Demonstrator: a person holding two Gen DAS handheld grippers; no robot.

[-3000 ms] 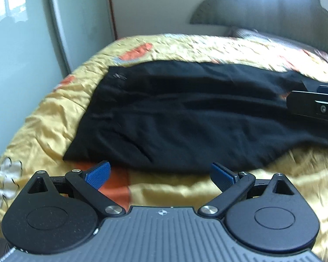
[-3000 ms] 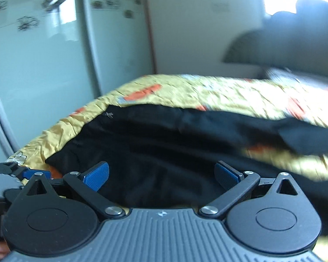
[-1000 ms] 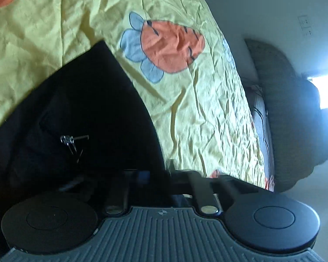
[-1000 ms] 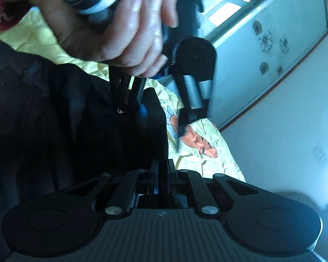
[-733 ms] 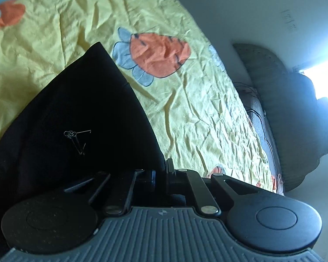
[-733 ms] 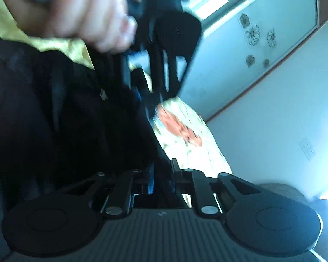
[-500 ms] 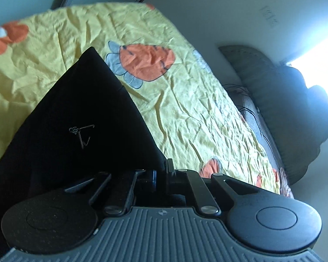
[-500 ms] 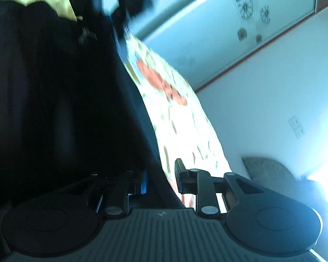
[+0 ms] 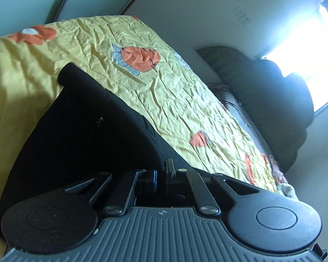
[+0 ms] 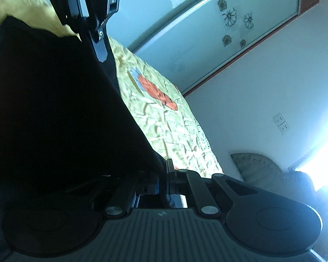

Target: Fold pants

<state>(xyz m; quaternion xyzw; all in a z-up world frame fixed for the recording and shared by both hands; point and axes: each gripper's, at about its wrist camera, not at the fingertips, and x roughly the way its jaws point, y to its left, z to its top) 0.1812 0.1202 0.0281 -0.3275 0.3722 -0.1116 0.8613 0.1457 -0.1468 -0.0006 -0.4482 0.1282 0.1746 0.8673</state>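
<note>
Both claws, left claw (image 9: 161, 175) and right claw (image 10: 163, 184), clamp black pants (image 9: 81, 131) above the yellow bedspread (image 9: 168, 91).

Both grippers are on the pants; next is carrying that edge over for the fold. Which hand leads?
Left, probably. The left gripper is shut on the pants edge, with bare bedspread ahead. The right gripper has only just closed on the fabric, and the left gripper crowds its path.

both the left gripper (image 9: 161, 174) and right gripper (image 10: 163, 184) have fingers pinched tight together on black cloth.
</note>
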